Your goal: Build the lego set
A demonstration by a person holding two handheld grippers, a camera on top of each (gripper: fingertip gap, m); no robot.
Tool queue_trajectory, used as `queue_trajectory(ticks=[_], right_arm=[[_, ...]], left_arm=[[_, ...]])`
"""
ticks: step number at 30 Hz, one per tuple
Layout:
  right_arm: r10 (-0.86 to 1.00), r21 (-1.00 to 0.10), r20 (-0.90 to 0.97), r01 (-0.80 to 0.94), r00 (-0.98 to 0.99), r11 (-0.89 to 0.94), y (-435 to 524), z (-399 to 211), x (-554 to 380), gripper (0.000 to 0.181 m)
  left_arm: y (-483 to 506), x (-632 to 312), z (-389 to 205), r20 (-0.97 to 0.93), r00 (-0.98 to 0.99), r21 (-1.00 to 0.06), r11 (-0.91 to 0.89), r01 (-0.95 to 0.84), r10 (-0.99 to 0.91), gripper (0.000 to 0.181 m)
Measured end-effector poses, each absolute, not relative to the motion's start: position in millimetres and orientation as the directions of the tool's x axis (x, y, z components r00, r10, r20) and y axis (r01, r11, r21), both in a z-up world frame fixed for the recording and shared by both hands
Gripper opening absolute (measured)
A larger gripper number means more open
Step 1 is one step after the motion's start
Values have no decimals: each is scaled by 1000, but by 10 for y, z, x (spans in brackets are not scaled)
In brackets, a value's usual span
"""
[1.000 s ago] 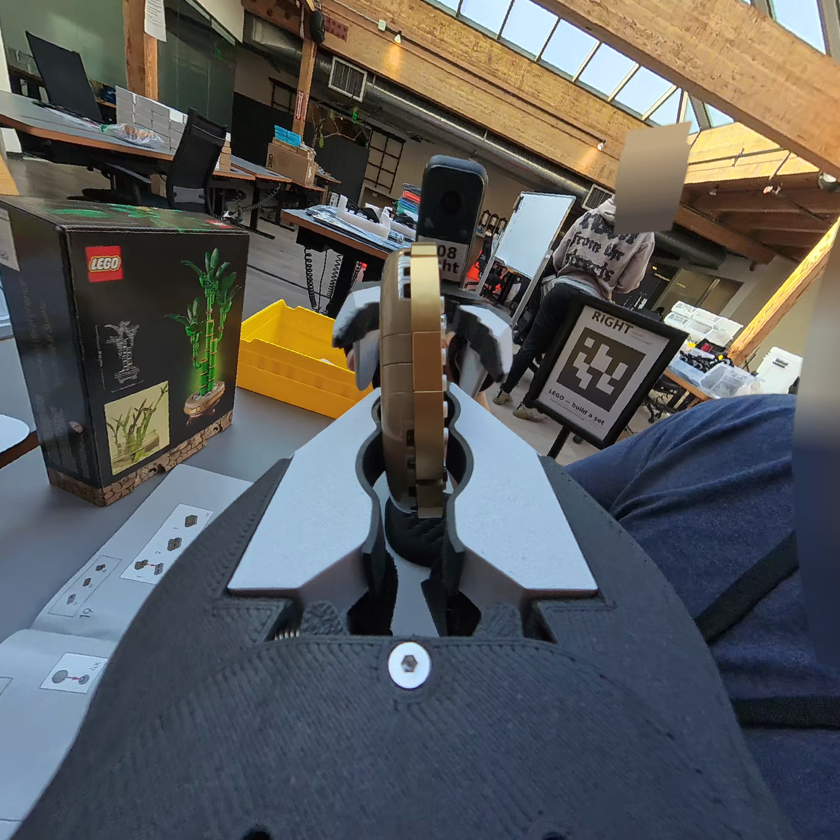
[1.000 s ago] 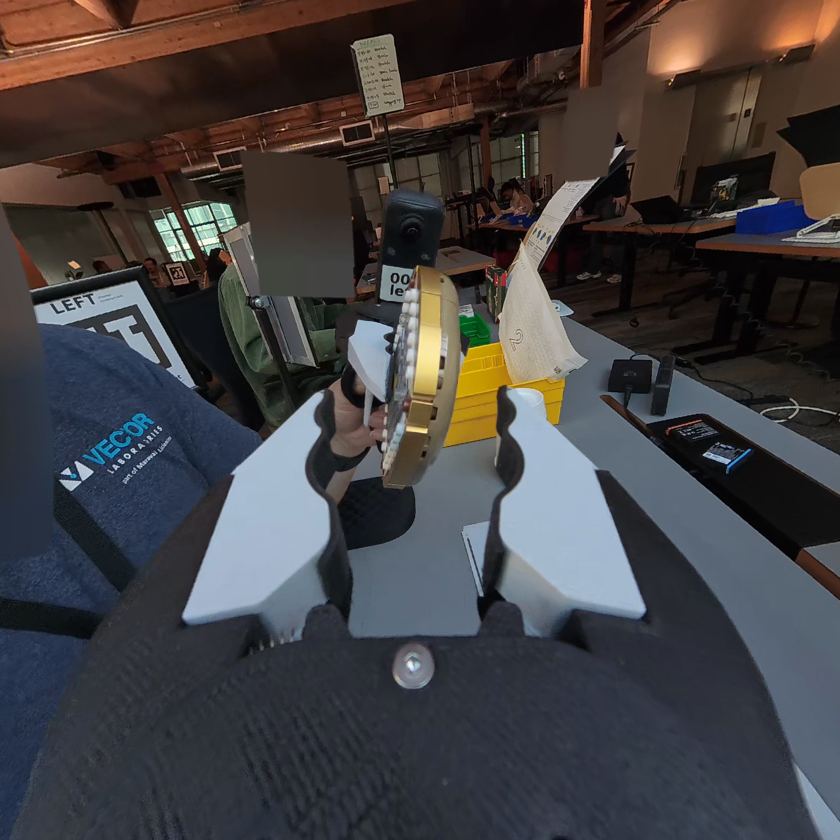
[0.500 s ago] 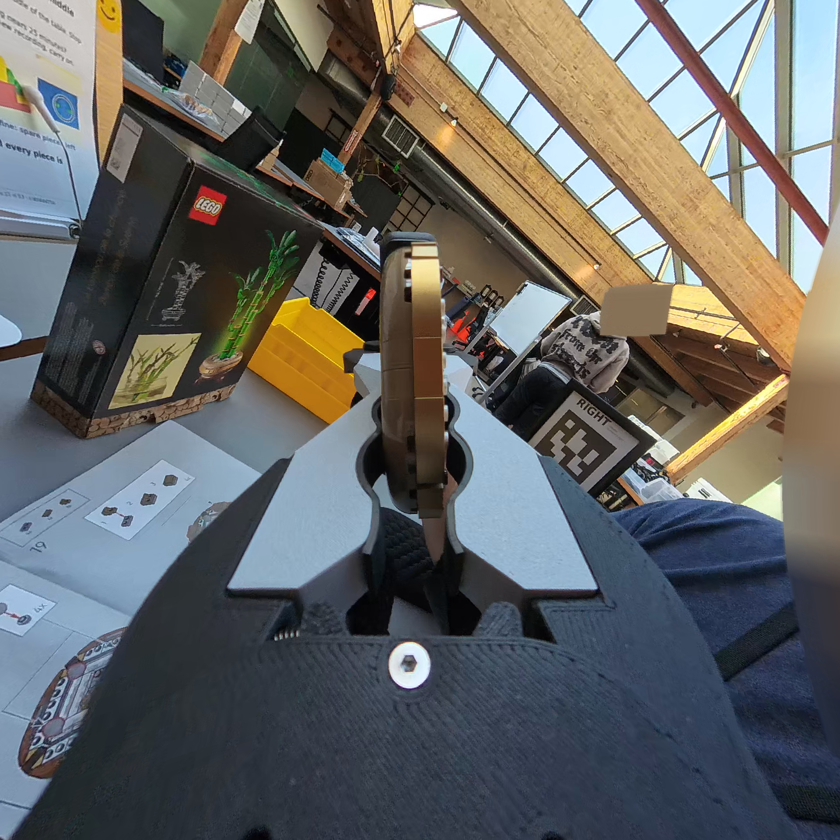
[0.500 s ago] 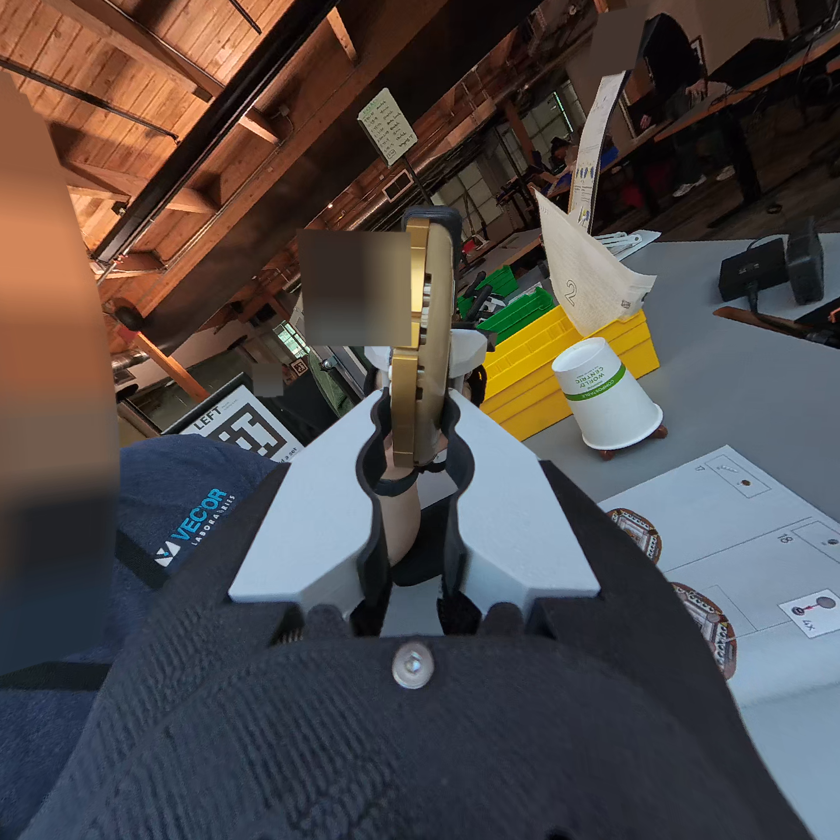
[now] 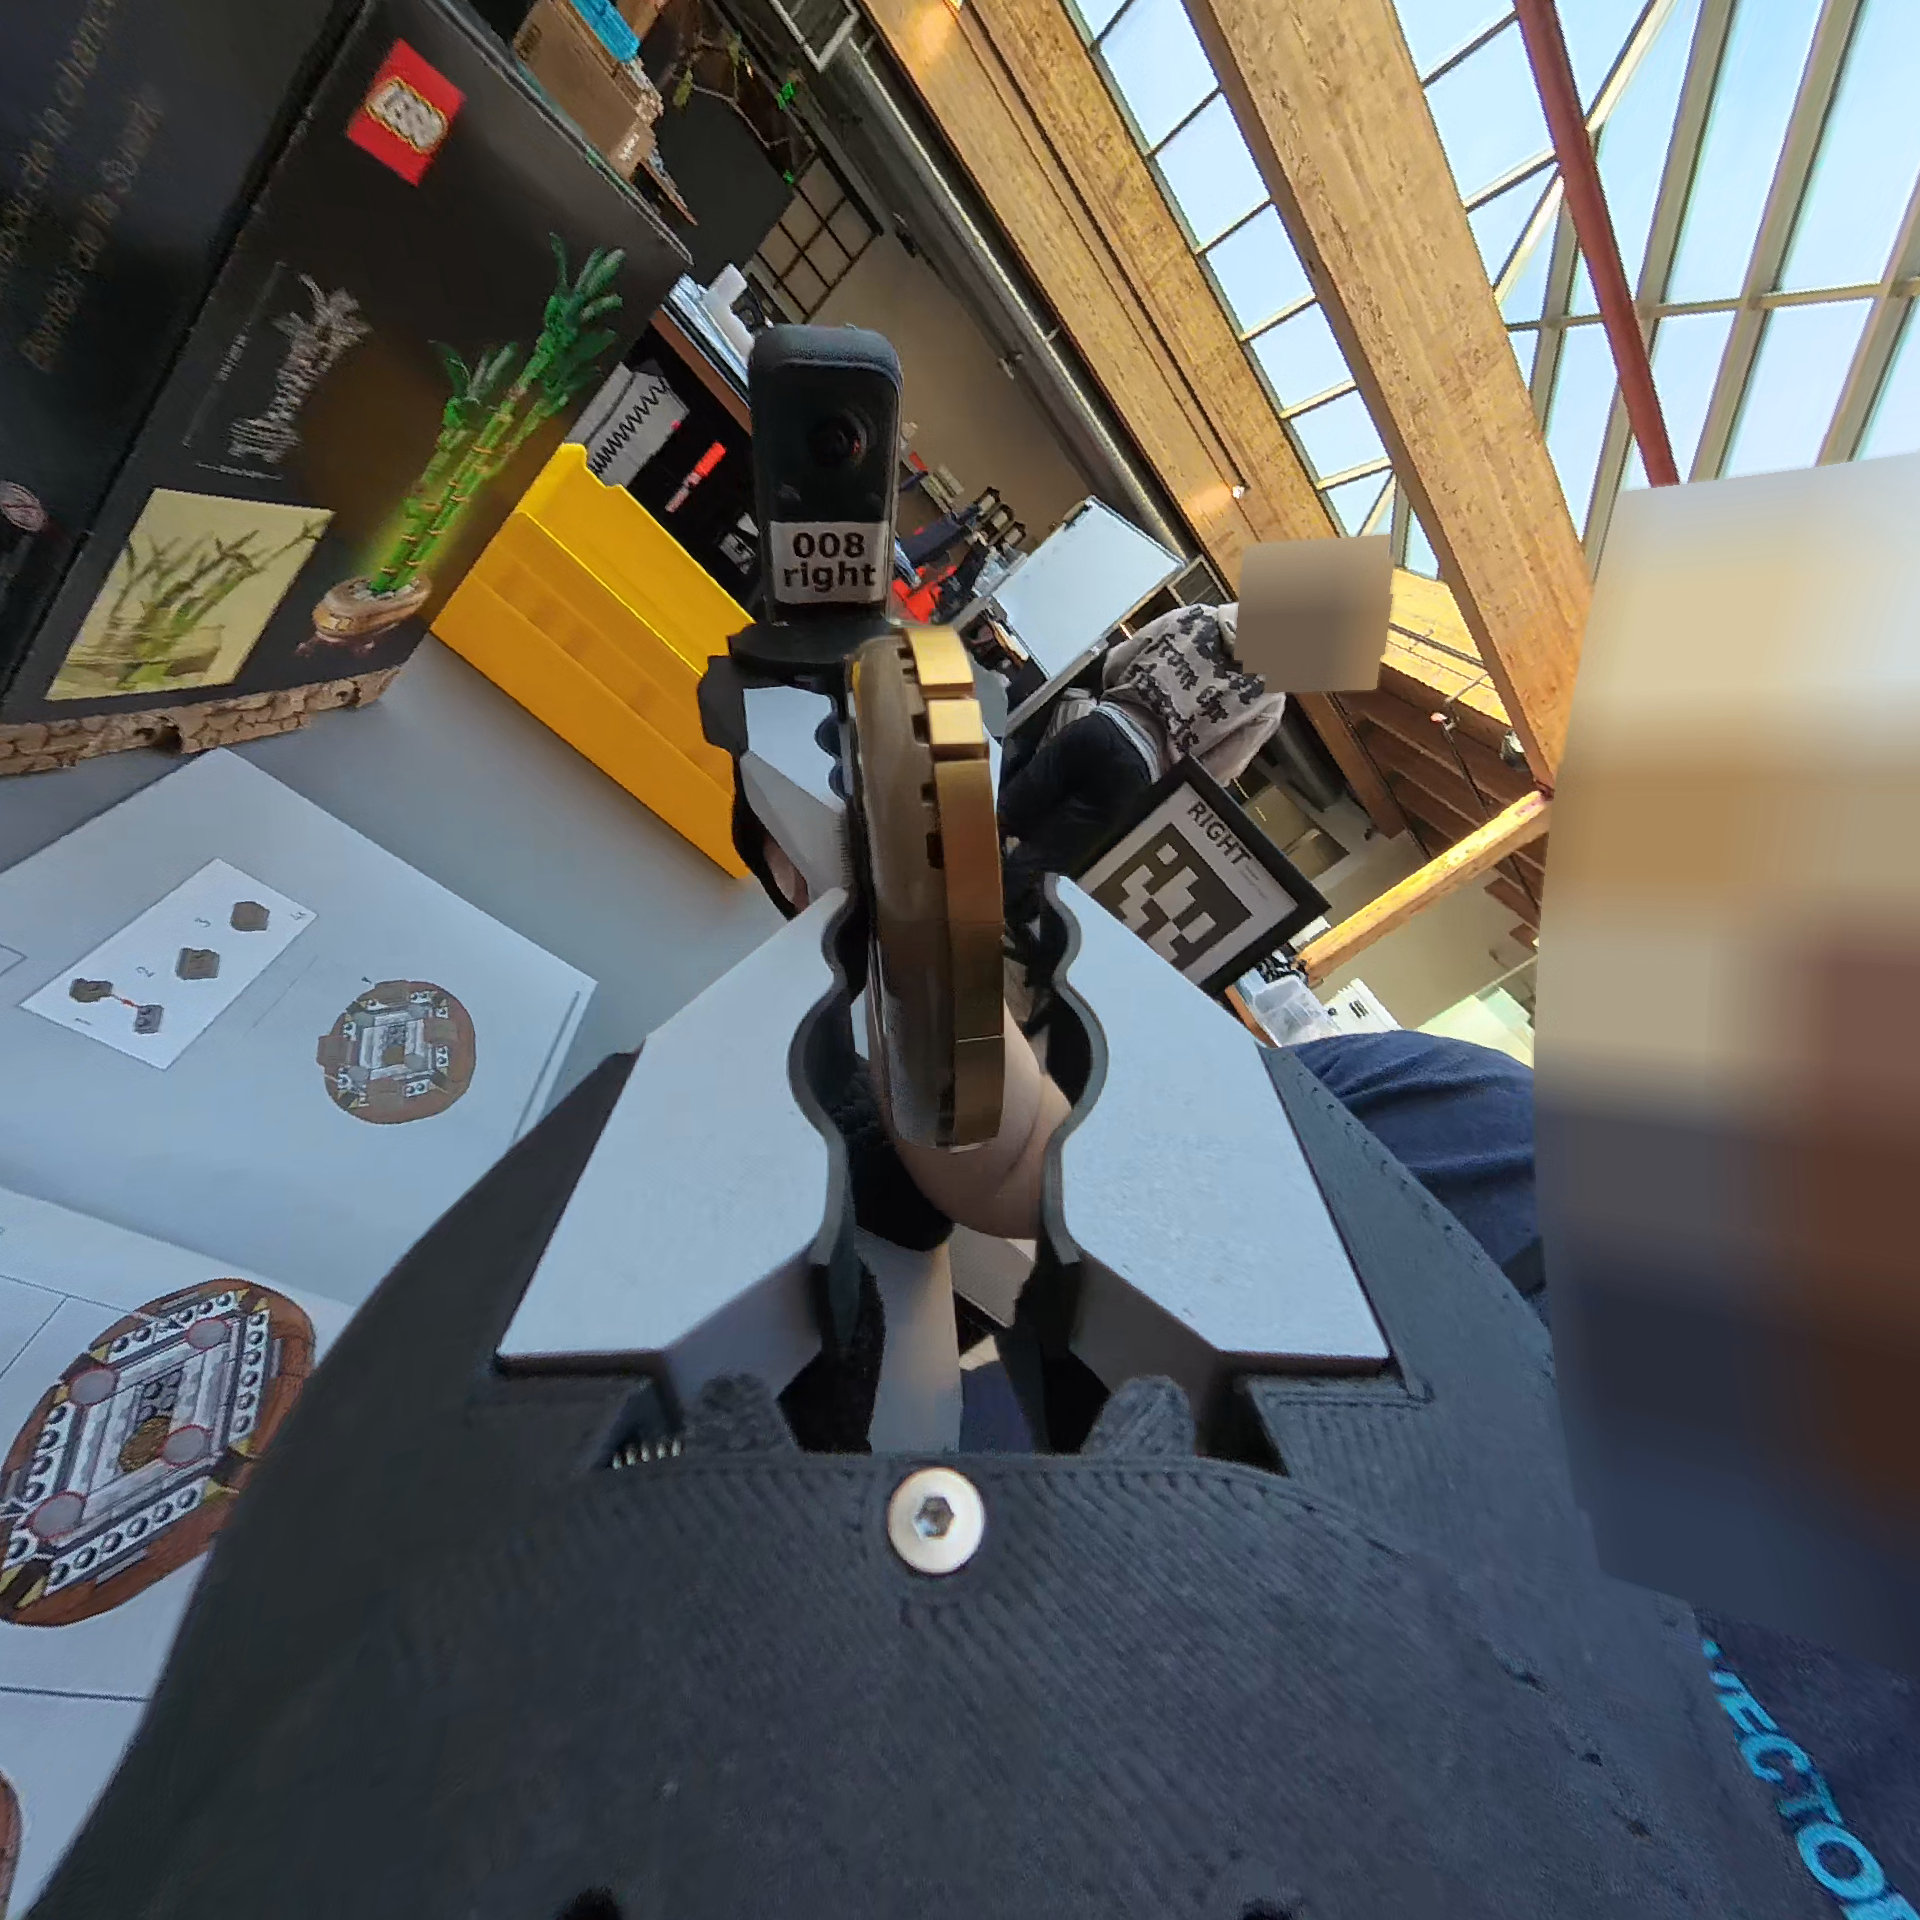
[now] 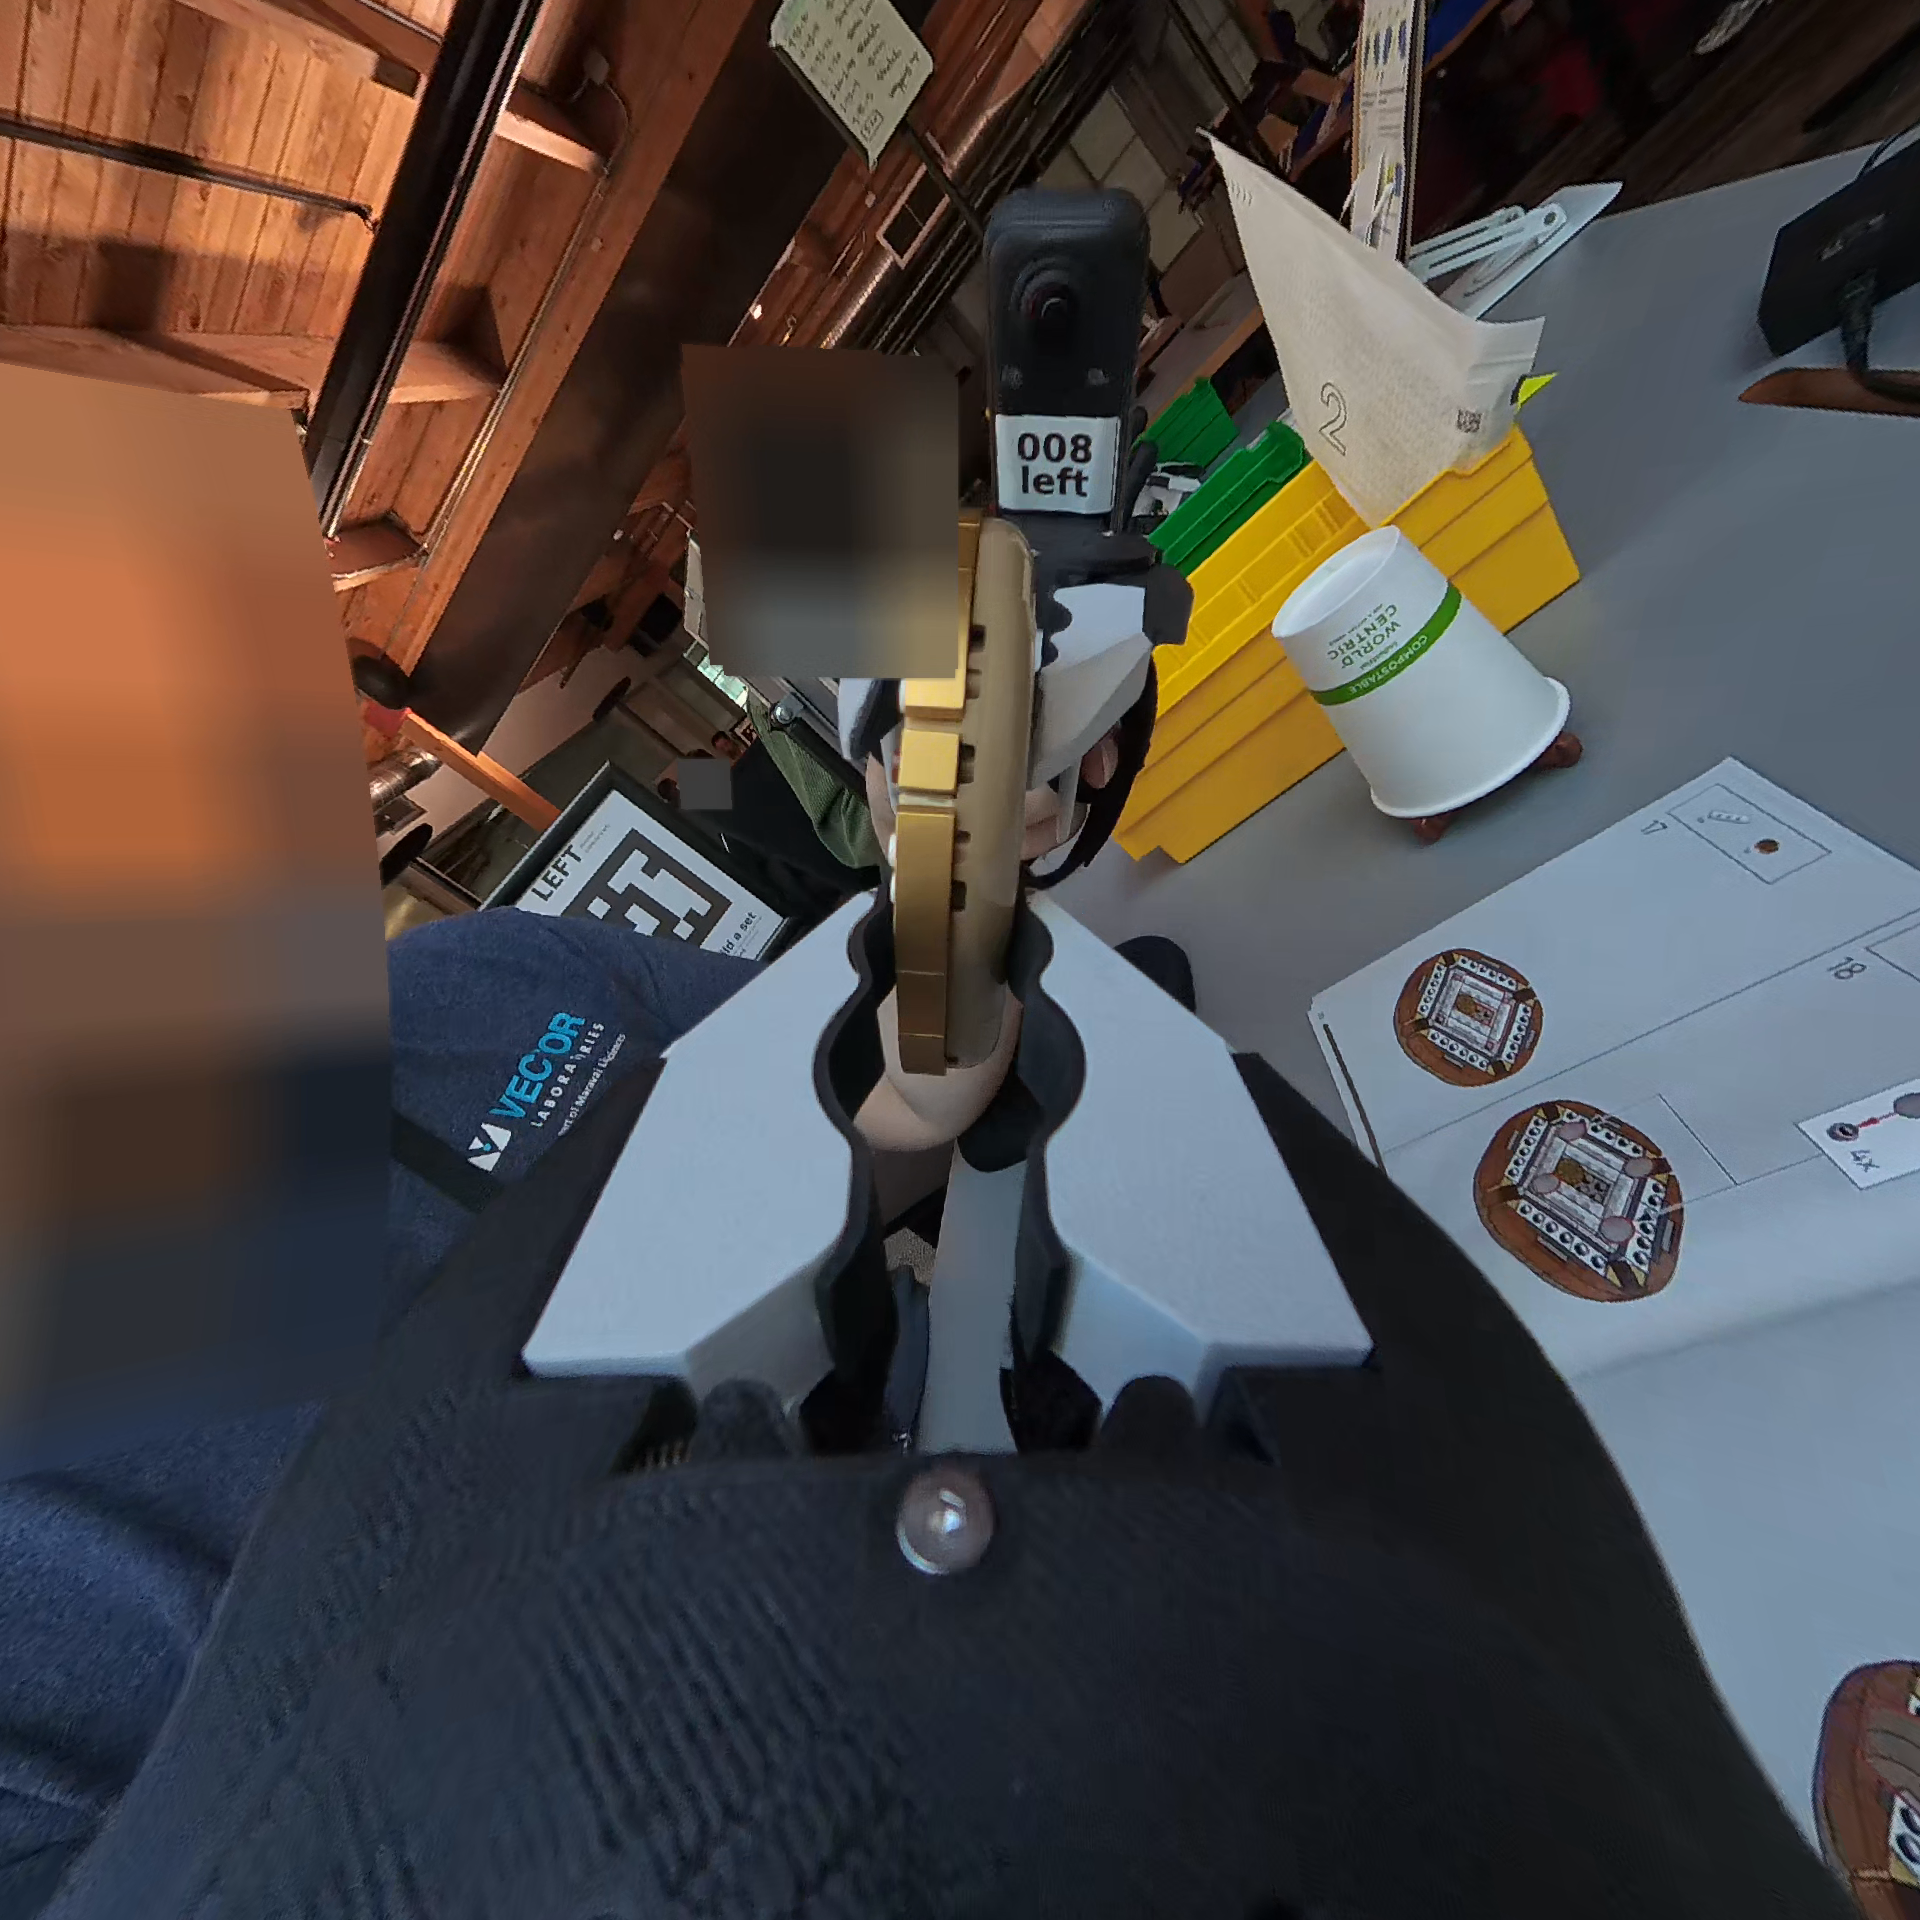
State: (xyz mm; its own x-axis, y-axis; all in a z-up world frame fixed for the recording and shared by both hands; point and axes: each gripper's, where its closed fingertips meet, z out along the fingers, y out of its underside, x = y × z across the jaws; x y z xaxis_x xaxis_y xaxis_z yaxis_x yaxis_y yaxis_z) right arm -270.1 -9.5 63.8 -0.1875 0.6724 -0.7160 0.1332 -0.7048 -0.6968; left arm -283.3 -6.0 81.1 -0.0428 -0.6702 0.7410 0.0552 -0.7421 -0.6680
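Observation:
A round gold Lego disc (image 5: 935, 935), edge-on and upright, is held in the air between both grippers. My left gripper (image 5: 945, 904) is slightly open: its fingers stand on both sides of the disc with small gaps. My right gripper (image 6: 951, 914) is shut on the same disc (image 6: 940, 831) from the opposite side. The right gripper's fingers (image 5: 800, 800) show behind the disc in the left wrist view. The left gripper's fingers (image 6: 1091, 665) show behind it in the right wrist view.
The open instruction booklet (image 5: 260, 1091) lies on the grey table; it also shows in the right wrist view (image 6: 1662, 1039). The black Lego box (image 5: 260, 364) and yellow bins (image 5: 603, 623) stand behind. An upturned paper cup (image 6: 1423, 675) and a paper bag (image 6: 1351, 332) are near the bins. Only a small space, under 4 cm, lies between the two pairs of fingers.
The right gripper closed on the disc, which the left gripper held alone a second ago. The left jaws have now opened a little. Both grippers tilted upward and rolled.

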Motion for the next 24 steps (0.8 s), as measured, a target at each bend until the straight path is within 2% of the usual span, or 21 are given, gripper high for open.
queue_trajectory(ticks=[1,4,7,9,14,15,17,21,24], right_arm=[[670,-694,-719,150,-185,-704,-109,614,-2696,19],[673,-691,-722,200,-160,-695,-133,520,-2683,19],[683,-696,-716,227,-145,-681,-135,457,-2659,19],[682,-697,-715,227,-153,-680,-137,452,-2648,19],[710,-722,-688,233,-150,-651,-123,406,-2627,21],[725,-741,-670,207,-158,-639,-103,440,-2628,23],[771,-785,-619,100,-149,-611,20,567,-2614,43],[904,-904,-427,-41,17,-426,292,695,-2408,56],[951,-955,-296,-47,89,-293,224,869,-2246,44]], left_arm=[[-88,-2816,783,749,-51,-660,-750,29,-661,32],[-132,-2744,640,738,-15,-674,-737,-51,-675,32],[-158,-2691,486,695,46,-708,-693,-134,-718,24],[-192,-2650,406,702,49,-695,-698,-175,-711,25],[-181,-2606,387,743,3,-660,-734,-160,-669,19],[-167,-2608,394,741,2,-663,-733,-153,-671,19],[-127,-2627,367,743,20,-659,-737,-147,-669,19],[-11,-2729,392,768,18,-637,-766,-83,-640,19],[49,-2863,526,783,-25,-622,-783,-10,-621,19]])
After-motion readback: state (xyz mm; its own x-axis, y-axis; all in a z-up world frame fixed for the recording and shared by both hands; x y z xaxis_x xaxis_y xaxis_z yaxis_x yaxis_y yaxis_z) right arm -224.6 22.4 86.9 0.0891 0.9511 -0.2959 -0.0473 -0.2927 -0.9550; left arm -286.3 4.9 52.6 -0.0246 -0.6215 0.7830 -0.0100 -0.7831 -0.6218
